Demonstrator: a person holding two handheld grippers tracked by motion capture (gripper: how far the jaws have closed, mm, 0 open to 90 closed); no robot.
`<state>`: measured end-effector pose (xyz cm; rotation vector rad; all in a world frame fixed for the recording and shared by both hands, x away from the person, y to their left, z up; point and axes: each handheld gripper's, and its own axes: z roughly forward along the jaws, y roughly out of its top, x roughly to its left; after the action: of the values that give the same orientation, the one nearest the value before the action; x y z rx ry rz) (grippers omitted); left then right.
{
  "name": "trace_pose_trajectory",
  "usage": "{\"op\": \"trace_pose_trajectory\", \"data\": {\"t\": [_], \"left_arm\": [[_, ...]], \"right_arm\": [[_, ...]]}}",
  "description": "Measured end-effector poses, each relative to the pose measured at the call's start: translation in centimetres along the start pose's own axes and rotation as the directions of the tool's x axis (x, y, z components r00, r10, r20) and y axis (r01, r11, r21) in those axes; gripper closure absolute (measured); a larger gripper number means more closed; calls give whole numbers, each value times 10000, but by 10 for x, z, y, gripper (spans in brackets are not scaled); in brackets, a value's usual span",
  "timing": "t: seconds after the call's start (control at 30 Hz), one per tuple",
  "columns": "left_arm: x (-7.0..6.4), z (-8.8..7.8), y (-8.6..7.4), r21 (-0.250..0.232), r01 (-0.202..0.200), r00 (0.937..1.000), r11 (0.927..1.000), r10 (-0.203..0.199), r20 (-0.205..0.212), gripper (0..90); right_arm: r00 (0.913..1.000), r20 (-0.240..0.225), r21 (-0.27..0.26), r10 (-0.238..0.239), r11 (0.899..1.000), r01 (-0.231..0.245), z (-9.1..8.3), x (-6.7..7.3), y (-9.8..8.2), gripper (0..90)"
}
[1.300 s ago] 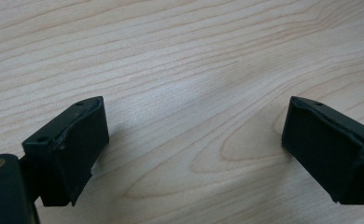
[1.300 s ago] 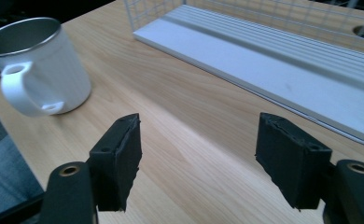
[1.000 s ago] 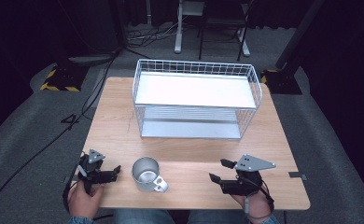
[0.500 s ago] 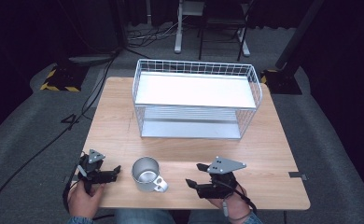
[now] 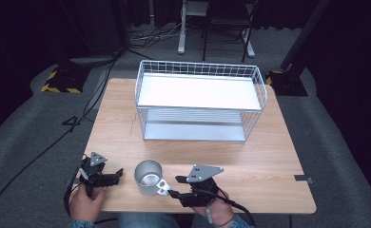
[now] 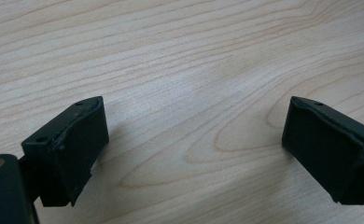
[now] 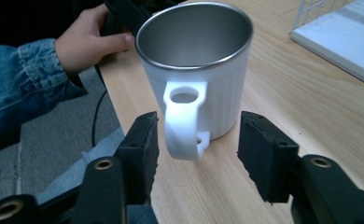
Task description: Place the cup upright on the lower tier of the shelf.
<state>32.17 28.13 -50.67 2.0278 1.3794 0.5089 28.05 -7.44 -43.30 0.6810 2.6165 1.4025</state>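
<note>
The right gripper [image 7: 196, 140] lies level at the desk's [image 5: 269, 156] six-o'clock edge, its jaws just closing around the mug's [image 7: 196, 60] handle, seemingly not yet pressing. The left gripper [image 5: 112, 175] rests at the mug's nine o'clock, agape, empty.

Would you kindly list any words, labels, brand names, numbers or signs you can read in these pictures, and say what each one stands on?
There is no readable text anywhere.
White ribbed mug with a steel inside: no print or logo on the side that shows.
White wire basket with a white shelf board: plain, no label.
Light wooden table: only wood grain.
Yellow-and-black striped plate on the floor: hazard stripes, no words.
</note>
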Motion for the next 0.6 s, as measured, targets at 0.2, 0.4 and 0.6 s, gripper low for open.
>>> {"op": "trace_pose_trajectory", "data": {"t": [0.2,0.4,0.6], "left_arm": [[0,0,0,3,-21,10000,10000,21,5,74],[0,0,0,-6,-7,10000,10000,7,2,74],[0,0,0,10,-47,10000,10000,47,11,74]], "right_arm": [[9998,-107,272,-143,9995,146,16,5,1,531],[9999,-105,398,-104,9992,108,26,6,3,597],[9999,-112,577,27,9983,-21,32,5,5,652]]}}
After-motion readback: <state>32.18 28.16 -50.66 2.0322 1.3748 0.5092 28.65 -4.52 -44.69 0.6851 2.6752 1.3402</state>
